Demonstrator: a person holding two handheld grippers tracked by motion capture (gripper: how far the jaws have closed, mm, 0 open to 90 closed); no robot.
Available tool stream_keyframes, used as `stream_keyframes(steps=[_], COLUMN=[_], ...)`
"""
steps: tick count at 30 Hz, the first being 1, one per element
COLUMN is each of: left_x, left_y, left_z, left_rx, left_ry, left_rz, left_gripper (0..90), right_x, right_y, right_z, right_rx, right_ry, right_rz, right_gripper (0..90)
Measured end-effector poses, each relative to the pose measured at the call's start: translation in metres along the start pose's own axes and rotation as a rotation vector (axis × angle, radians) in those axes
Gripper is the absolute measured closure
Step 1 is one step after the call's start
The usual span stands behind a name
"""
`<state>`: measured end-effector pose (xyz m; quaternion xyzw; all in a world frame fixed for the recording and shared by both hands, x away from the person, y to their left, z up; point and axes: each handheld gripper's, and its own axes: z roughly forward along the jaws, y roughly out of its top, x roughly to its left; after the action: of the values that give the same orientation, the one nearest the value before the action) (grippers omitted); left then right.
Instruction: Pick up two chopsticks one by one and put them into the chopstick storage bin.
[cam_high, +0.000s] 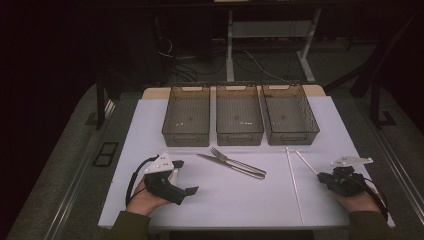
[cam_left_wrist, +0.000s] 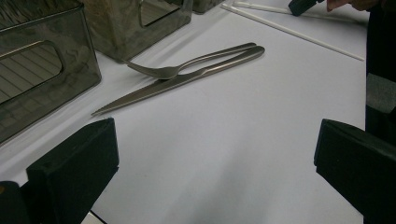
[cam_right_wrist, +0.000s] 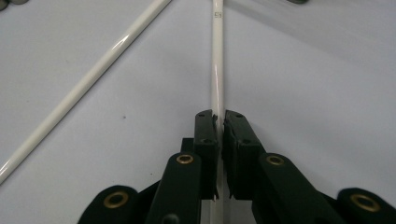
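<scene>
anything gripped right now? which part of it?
Right gripper is shut on a white chopstick, clamped near the end closest to the person; the rest runs away over the table. Left gripper is open and holds nothing.

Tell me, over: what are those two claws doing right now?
Right gripper shut on a white chopstick. Left gripper open, holding nothing. Second chopstick lies apart; fork and knife well clear.

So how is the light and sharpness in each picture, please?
High view: dim, dark surroundings, table evenly lit. Left gripper view: sharp on the fork and knife, near jaws soft. Right gripper view: glare streak along the white stick that the right hand-held gripper clamps.
</scene>
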<state>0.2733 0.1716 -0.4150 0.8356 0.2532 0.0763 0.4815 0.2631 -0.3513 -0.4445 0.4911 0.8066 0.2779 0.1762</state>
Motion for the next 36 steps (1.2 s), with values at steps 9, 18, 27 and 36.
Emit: stream_keyframes(steps=[9, 18, 27, 36], left_x=[0.001, 0.001, 0.001, 0.001], left_y=[0.000, 0.000, 0.001, 0.000], left_z=[0.000, -0.002, -0.003, -0.001], left_rx=[0.000, 0.000, -0.010, 0.006], left_ry=[-0.003, -0.003, 0.003, -0.006], left_rz=[-0.001, 0.005, 0.010, 0.020], left_gripper=[0.0, 0.0, 0.0, 0.0], right_x=[-0.002, -0.012, -0.014, -0.013], right_y=[0.001, 0.003, 0.009, 0.027], right_z=[-0.002, -0.019, -0.038, -0.044], right_rx=[-0.005, -0.079, -0.143, -0.196], right_ry=[-0.006, 0.033, 0.112, 0.169], right_rz=[0.010, 0.060, 0.050, 0.028], right_gripper=[84.8, 84.7, 84.7, 84.6])
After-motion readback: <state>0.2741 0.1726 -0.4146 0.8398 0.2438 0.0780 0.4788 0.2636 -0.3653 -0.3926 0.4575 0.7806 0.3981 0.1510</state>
